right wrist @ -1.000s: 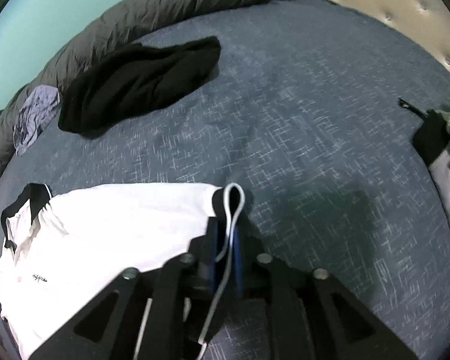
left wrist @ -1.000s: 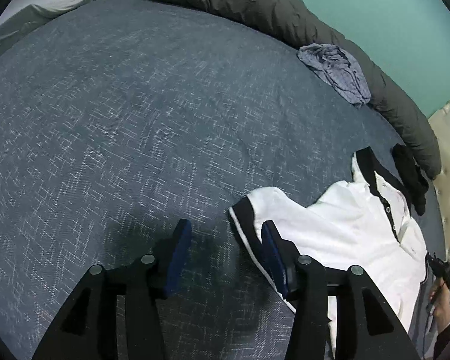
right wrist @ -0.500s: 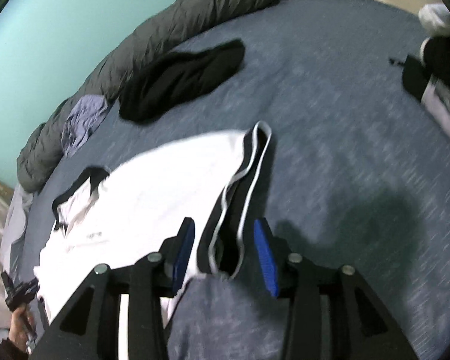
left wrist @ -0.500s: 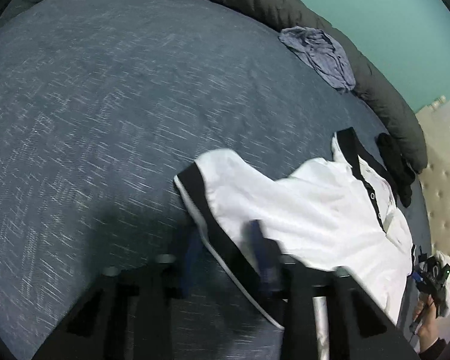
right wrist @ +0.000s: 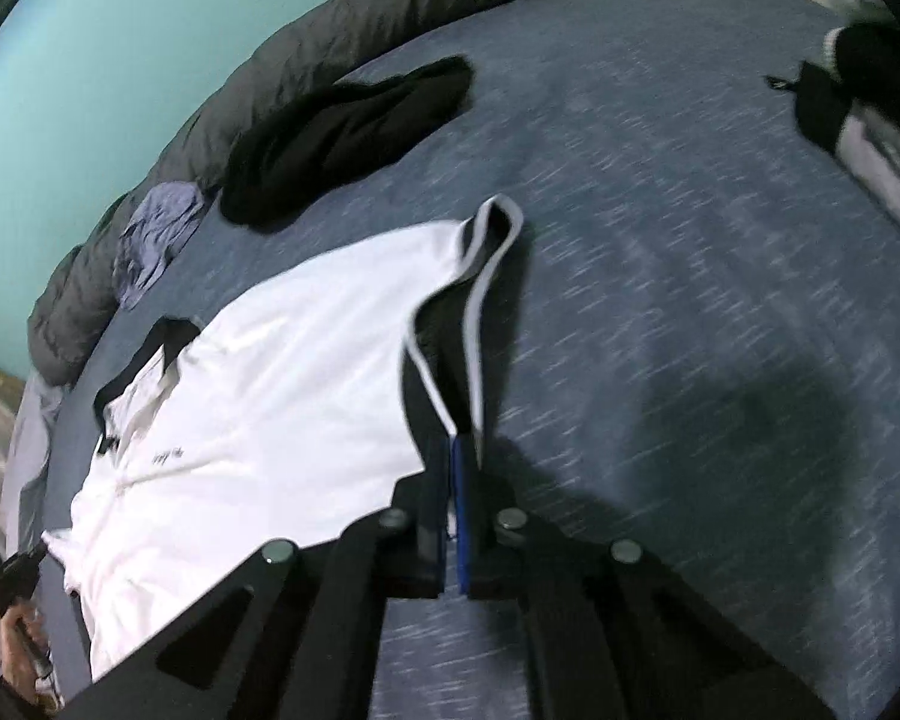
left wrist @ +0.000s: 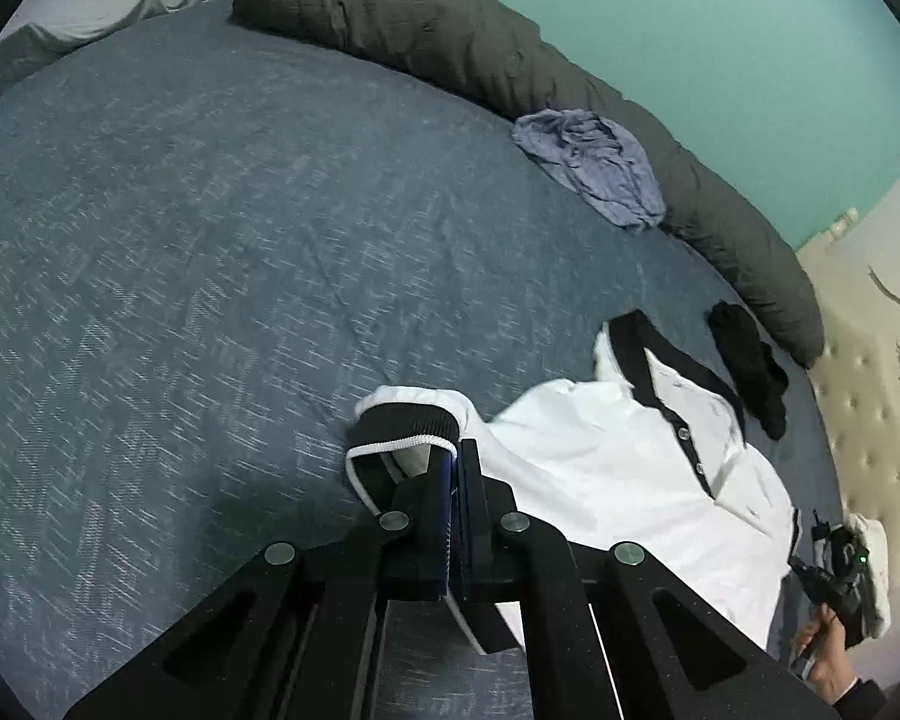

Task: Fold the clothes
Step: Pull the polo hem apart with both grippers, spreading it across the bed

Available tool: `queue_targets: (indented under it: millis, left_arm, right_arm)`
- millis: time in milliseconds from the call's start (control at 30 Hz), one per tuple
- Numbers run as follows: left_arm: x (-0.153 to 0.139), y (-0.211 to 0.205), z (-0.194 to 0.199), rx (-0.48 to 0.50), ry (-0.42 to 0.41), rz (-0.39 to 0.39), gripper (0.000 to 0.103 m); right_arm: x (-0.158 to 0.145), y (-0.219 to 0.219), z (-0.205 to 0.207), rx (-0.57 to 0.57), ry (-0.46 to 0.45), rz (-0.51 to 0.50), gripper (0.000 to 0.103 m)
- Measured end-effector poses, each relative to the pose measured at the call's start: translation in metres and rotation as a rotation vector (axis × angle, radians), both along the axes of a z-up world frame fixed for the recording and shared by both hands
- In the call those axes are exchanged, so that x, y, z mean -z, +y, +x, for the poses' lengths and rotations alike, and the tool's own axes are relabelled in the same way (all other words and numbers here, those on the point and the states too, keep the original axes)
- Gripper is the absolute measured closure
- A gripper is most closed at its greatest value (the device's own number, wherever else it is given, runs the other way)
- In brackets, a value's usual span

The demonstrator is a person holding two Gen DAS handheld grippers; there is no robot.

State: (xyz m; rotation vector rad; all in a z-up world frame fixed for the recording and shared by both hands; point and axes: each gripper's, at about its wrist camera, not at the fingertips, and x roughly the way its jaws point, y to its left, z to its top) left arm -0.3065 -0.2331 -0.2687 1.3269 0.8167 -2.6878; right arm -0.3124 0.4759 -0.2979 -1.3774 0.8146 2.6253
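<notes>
A wide blue-grey bedspread [left wrist: 222, 252] is covering the bed, with a dark grey duvet [left wrist: 462, 42] bunching along its far edge under a teal wall. A white polo shirt [left wrist: 618, 468] with black collar and cuffs is lying spread on the bedspread; a black garment [right wrist: 342, 138] and a crumpled lilac garment [left wrist: 594, 162] are sitting beyond it near the duvet. The left gripper [left wrist: 453, 480] is pinching one black sleeve cuff of the shirt, its jaws having just closed fully on the fabric. The right gripper [right wrist: 453, 468] is clamping the other cuff the same way, jaws just closed.
</notes>
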Motion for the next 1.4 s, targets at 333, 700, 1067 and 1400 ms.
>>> queue_targets:
  millis: [333, 700, 1067, 1400]
  left_arm:
    - [0.014, -0.014, 0.020, -0.047, -0.083, 0.037, 0.076]
    - [-0.008, 0.064, 0.123, 0.188, -0.150, 0.024, 0.059]
    - [0.010, 0.181, 0.219, 0.441, -0.244, 0.085, 0.056]
    - [0.037, 0.234, 0.258, 0.515, -0.280, 0.122, 0.056]
  right_arm:
    - [-0.005, 0.015, 0.012, 0.041, -0.062, -0.004, 0.100]
    - [-0.051, -0.073, 0.094, -0.302, -0.123, -0.101, 0.065]
    - [-0.036, -0.156, 0.202, -0.452, -0.272, -0.187, 0.061]
    - [-0.013, -0.188, 0.274, -0.478, -0.366, -0.192, 0.057]
